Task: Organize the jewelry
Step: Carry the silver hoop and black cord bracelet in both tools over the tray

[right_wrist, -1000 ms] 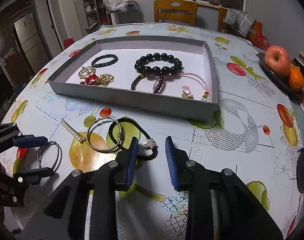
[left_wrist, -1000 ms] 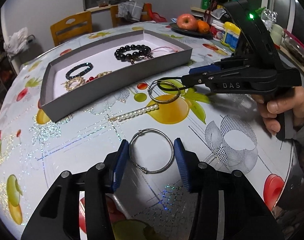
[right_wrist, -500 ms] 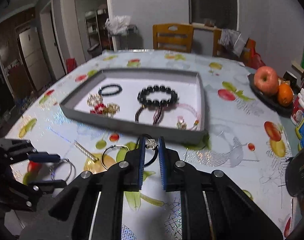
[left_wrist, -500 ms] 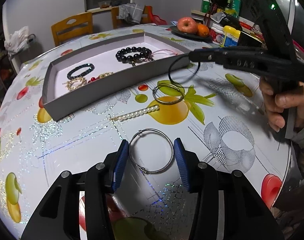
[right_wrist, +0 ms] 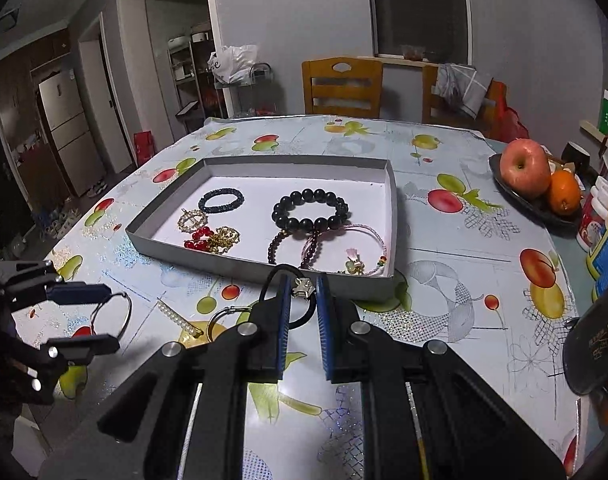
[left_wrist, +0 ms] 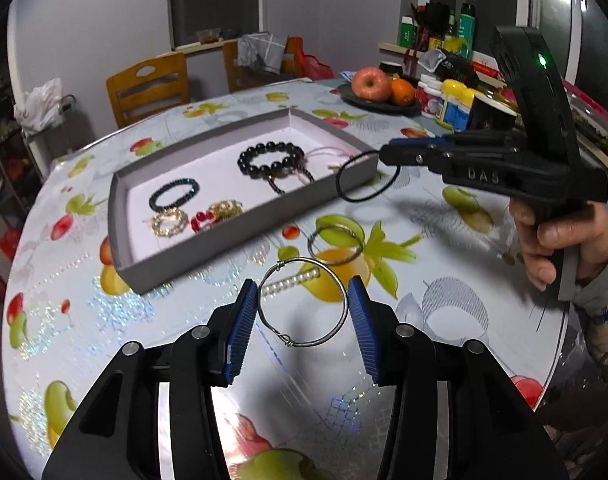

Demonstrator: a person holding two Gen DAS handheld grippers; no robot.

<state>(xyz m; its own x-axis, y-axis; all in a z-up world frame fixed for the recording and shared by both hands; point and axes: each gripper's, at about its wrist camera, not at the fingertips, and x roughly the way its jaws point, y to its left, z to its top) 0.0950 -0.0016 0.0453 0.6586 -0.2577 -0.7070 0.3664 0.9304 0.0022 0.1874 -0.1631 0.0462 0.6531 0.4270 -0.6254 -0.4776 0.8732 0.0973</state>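
Left wrist view: left gripper (left_wrist: 303, 312) grips a silver wire bangle (left_wrist: 303, 303) between its pads, lifted off the table. Grey tray (left_wrist: 240, 236) holds black bead bracelets, gold and red pieces. Right wrist view: right gripper (right_wrist: 303, 308) clamped on a black cord bracelet (right_wrist: 300, 288) — near tray's front wall.

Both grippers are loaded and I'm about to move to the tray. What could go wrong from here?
1. The right gripper pinches the black cord only at its edge near the star charm; the dangling loop could catch the tray wall.
2. The left gripper grips the wire bangle by two thin rim points; it might twist or pop out.
3. The gold ring and pearl clip lie below and could be knocked.
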